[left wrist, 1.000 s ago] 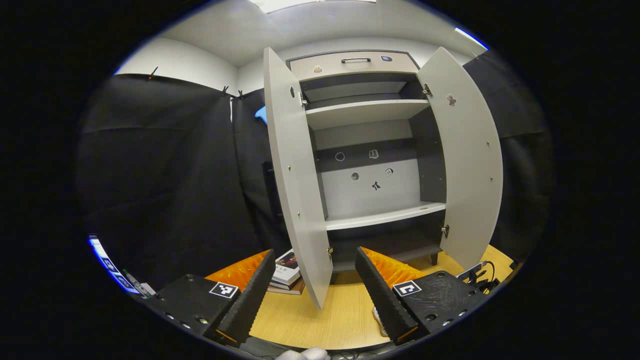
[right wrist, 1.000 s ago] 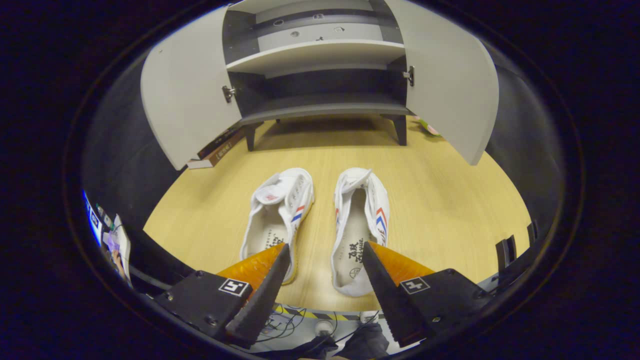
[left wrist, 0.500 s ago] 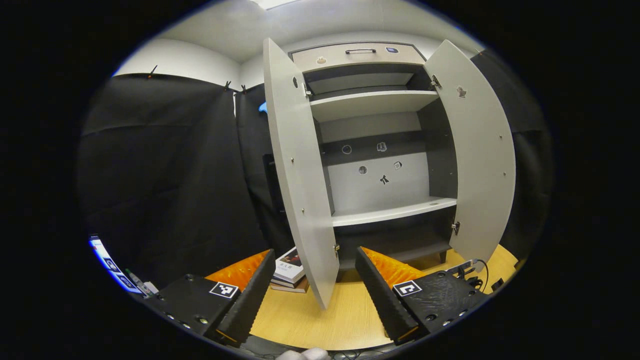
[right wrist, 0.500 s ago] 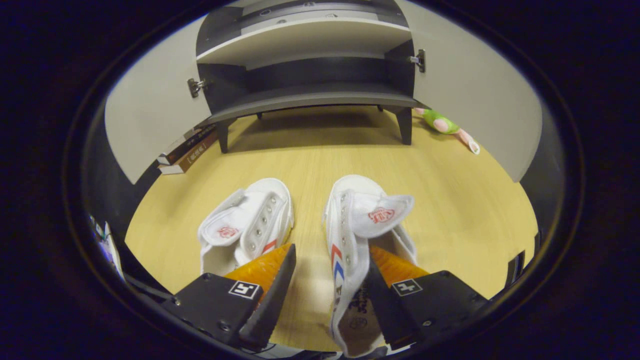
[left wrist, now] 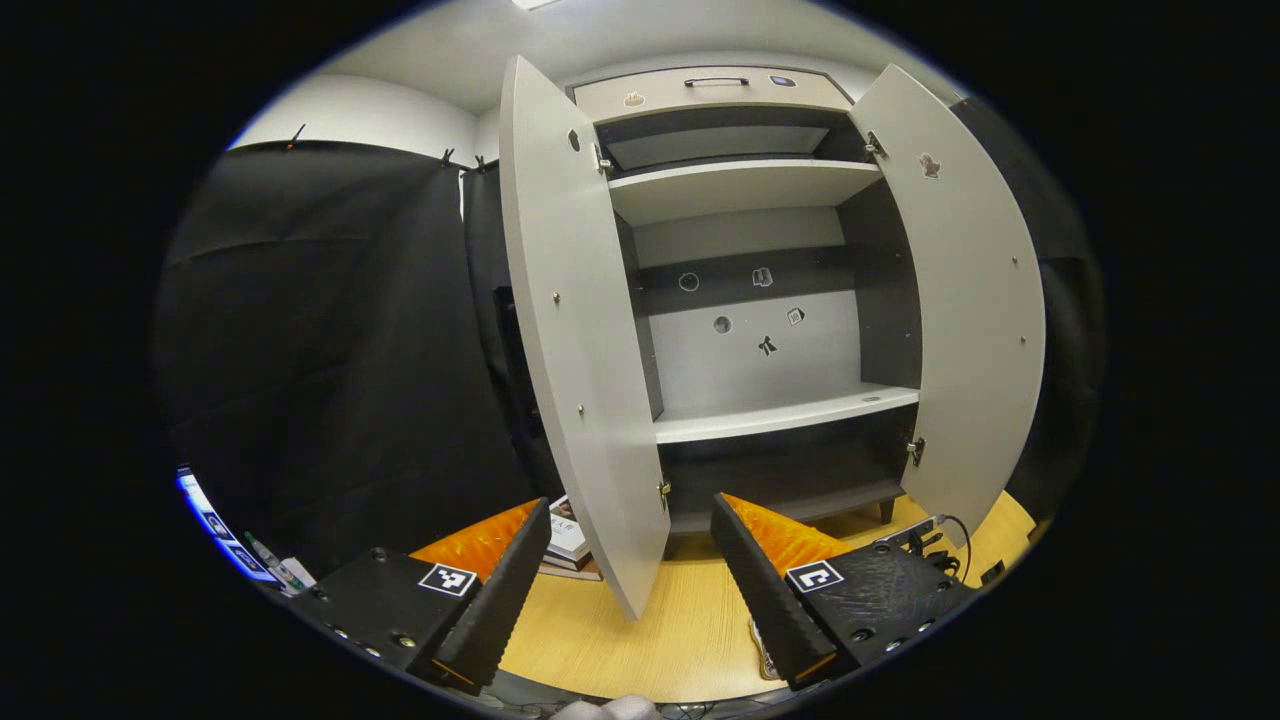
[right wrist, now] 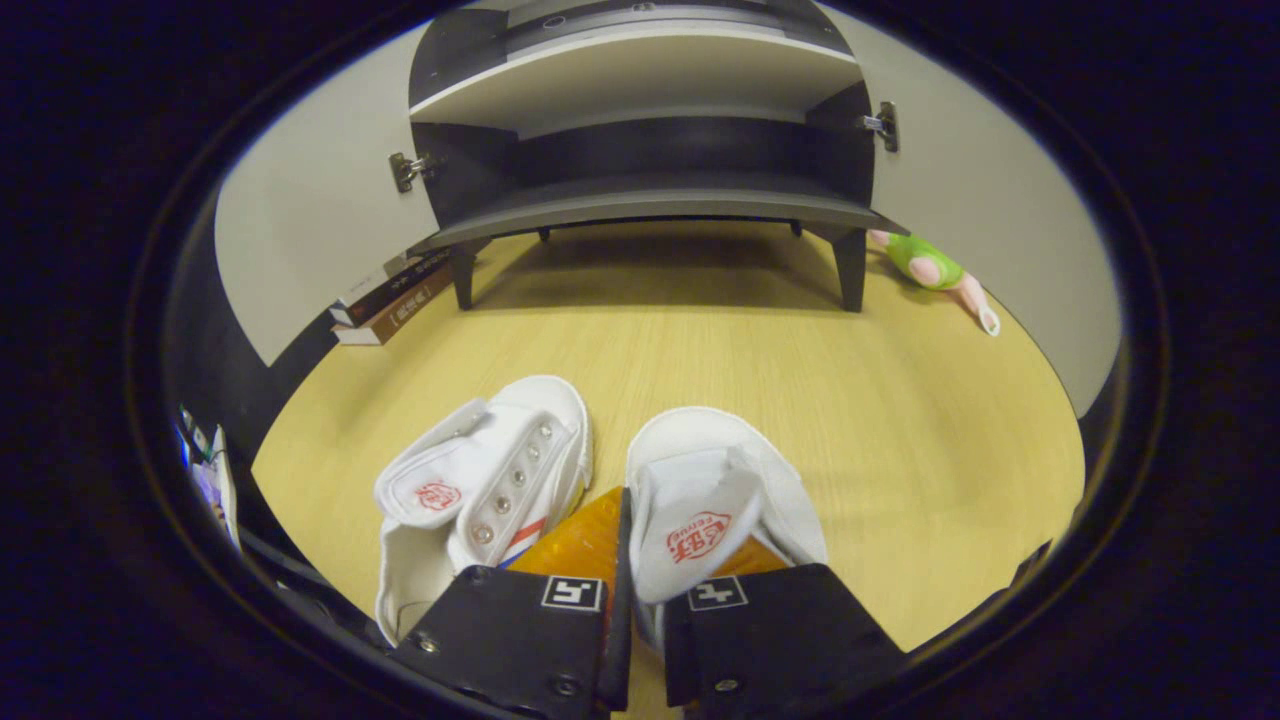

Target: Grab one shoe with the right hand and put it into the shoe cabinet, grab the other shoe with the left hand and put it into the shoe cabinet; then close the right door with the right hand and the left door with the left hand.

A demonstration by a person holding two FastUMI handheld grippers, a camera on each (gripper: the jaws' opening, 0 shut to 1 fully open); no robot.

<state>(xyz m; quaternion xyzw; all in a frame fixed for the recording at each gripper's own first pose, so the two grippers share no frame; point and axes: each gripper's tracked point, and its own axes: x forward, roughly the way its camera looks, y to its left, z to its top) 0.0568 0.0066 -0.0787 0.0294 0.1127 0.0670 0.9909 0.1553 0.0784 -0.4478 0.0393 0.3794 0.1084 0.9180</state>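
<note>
Though half-hidden, white shoe (right wrist: 715,480) seems pinched.

A short stack of books (right wrist: 385,298) lies on the wooden floor (right wrist: 900,420) at the left, the same books (left wrist: 567,540) showing low in the left gripper view (2 or 3 volumes, the count unclear); a green and pink plush toy (right wrist: 935,275) lies on the floor at the right; black cables (left wrist: 935,540) sit on the floor at the right in the left gripper view; black cloth (left wrist: 330,340) hangs as a wall, held by clips (left wrist: 452,157) along its top edge; a white ceiling (left wrist: 560,40) runs above.
</note>
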